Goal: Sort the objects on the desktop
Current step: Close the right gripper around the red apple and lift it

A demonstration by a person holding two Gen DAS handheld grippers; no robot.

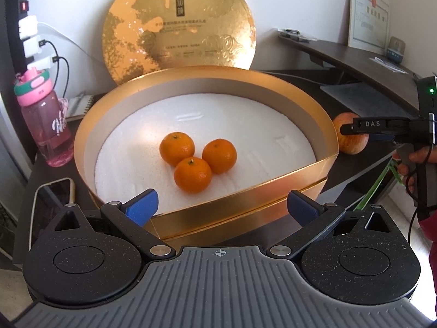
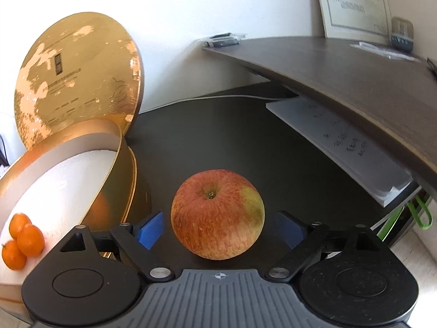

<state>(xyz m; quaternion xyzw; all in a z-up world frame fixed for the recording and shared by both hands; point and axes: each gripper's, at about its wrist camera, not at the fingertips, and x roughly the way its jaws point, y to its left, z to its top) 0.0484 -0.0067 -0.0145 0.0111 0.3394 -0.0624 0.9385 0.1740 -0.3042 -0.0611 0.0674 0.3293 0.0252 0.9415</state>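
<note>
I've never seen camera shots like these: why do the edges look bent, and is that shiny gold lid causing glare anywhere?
Left wrist view: the fisheye lens bows the shelf and darkens the corners; the gold lid shows blotchy bright reflections. Right wrist view: the same bending curves the shelf and the gold box; the apple is sharp and lit from above, with a soft shadow beneath on the dark desk.

An office is suggested: a framed certificate [image 1: 368, 13] is leaned against the white wall on a dark raised shelf [image 2: 341, 76], printed papers [image 2: 341, 147] are stacked beneath it, and chargers are plugged into a power strip [image 1: 20, 13] beside the dark tabletop [image 2: 218, 136].
</note>
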